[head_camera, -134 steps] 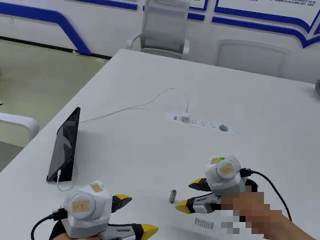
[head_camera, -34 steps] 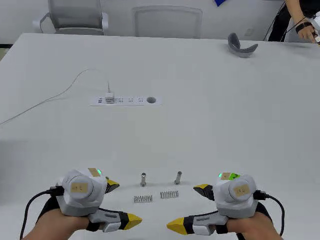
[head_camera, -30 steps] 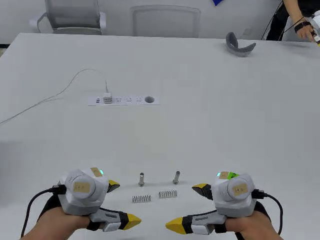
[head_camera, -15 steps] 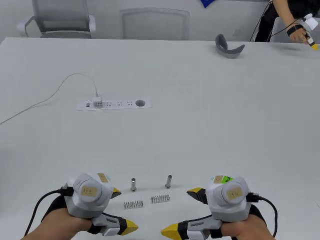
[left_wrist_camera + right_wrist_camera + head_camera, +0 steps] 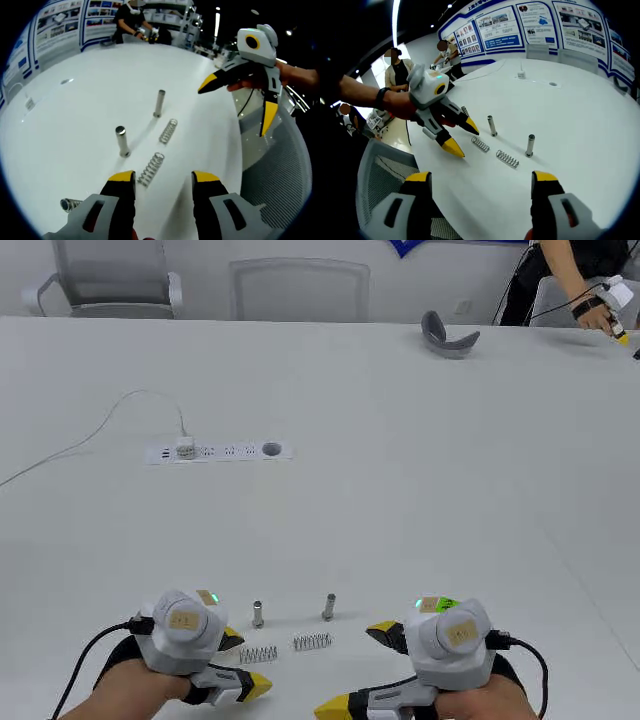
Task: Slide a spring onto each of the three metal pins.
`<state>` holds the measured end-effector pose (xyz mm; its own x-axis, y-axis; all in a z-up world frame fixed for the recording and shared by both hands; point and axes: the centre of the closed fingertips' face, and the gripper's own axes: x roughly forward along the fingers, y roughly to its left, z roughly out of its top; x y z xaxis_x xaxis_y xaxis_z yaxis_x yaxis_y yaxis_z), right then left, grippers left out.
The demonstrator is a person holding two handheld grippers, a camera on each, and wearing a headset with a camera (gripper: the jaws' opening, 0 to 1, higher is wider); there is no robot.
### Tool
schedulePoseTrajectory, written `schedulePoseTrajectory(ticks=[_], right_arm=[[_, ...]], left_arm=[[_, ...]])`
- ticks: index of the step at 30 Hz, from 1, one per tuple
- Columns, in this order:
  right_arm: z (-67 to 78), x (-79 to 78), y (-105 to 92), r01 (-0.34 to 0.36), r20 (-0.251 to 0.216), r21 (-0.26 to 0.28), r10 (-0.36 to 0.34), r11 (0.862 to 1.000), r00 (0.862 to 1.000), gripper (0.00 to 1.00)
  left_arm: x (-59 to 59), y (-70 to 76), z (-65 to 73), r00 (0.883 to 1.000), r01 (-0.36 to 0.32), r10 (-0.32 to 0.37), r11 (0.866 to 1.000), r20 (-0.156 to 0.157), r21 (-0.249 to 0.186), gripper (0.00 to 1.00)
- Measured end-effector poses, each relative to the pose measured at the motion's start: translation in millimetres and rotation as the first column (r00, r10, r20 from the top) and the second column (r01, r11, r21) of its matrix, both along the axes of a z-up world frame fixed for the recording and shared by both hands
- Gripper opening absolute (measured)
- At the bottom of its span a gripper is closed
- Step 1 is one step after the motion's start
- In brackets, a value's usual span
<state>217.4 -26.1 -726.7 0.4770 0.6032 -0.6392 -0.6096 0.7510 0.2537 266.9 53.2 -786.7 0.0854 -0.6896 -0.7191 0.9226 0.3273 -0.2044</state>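
Observation:
Two short metal pins stand upright on the white table. In front of them lie two loose springs. My left gripper is open just left of the springs, nothing between its jaws. My right gripper is open to their right, also with nothing in it. The left gripper view has the pins, the springs and a third small metal piece at the lower left. In the right gripper view the springs lie before the pins.
A white power strip with a plugged cable lies mid-table. A grey curved object rests at the far side. Grey chairs stand behind the table, and a person works at the far right corner.
The head camera swung from the table's left side to its middle, then tipped up a little. Both grippers stay open on either side of the pins and springs, which have not moved.

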Motion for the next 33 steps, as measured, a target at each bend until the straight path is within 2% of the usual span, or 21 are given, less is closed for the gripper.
schedulePoseTrajectory(ticks=[3,9,10,11,12,15,20,23,25,27,29,33], right_arm=[[-0.9,-0.1,0.3,-0.001,-0.002,0.003,0.001,1.0,1.0,0.83],[-2.0,-2.5,1.0,-0.004,-0.007,0.005,0.004,1.0,1.0,0.82],[-2.0,-2.8,0.9,-0.004,-0.007,0.005,0.004,1.0,1.0,0.82],[-2.1,-3.1,0.5,-0.004,-0.007,0.006,0.004,1.0,1.0,0.82],[-2.3,-3.2,0.2,-0.002,-0.007,0.008,0.002,1.0,1.0,0.82],[-3.1,-4.2,-0.5,-0.001,-0.011,0.007,0.001,1.0,1.0,0.82],[-3.6,-5.0,-0.1,-0.007,-0.012,0.006,0.007,1.0,1.0,0.82],[-3.6,-6.0,0.0,-0.008,-0.013,0.007,0.008,1.0,1.0,0.82],[-4.0,-7.0,-0.2,-0.008,-0.015,0.006,0.008,1.0,1.0,0.81],[-4.1,-8.4,0.0,-0.009,-0.016,0.005,0.009,1.0,1.0,0.81],[-4.7,-9.7,-0.1,-0.009,-0.018,0.006,0.009,1.0,1.0,0.81],[-4.6,-12.1,0.6,-0.011,-0.019,0.006,0.011,1.0,1.0,0.81]], left_arm=[[2.0,0.0,-6.7,1.0,-0.01,0.01,1.0,-0.005,0.007,0.43],[3.2,-1.7,-10.0,0.999,-0.03,0.031,0.999,-0.009,0.01,0.36],[3.6,-1.2,-11.1,0.999,-0.037,0.037,0.999,-0.004,0.021,0.33],[6.4,2.1,-13.4,0.999,-0.03,0.028,0.998,0.039,0.055,0.31],[3.8,0.1,-14.3,0.999,-0.014,0.012,0.998,0.04,0.053,0.3],[3.1,-1.7,-13.4,0.999,-0.039,0.038,0.998,0.019,0.042,0.29],[7.2,-3.5,-15.8,0.998,-0.054,0.052,0.997,0.04,0.049,0.21],[7.0,-1.7,-16.2,0.996,-0.036,0.029,0.996,0.081,0.079,0.14],[6.0,-2.0,-17.0,0.996,-0.032,0.025,0.996,0.085,0.081,0.11],[0.2,-3.0,-17.7,0.998,-0.025,0.021,0.997,0.053,0.074,0.11],[-1.2,-2.9,-16.0,0.998,-0.027,0.023,0.997,0.06,0.068,0.11],[-3.2,0.7,-12.4,0.998,-0.049,0.046,0.997,0.052,0.061,0.11]])
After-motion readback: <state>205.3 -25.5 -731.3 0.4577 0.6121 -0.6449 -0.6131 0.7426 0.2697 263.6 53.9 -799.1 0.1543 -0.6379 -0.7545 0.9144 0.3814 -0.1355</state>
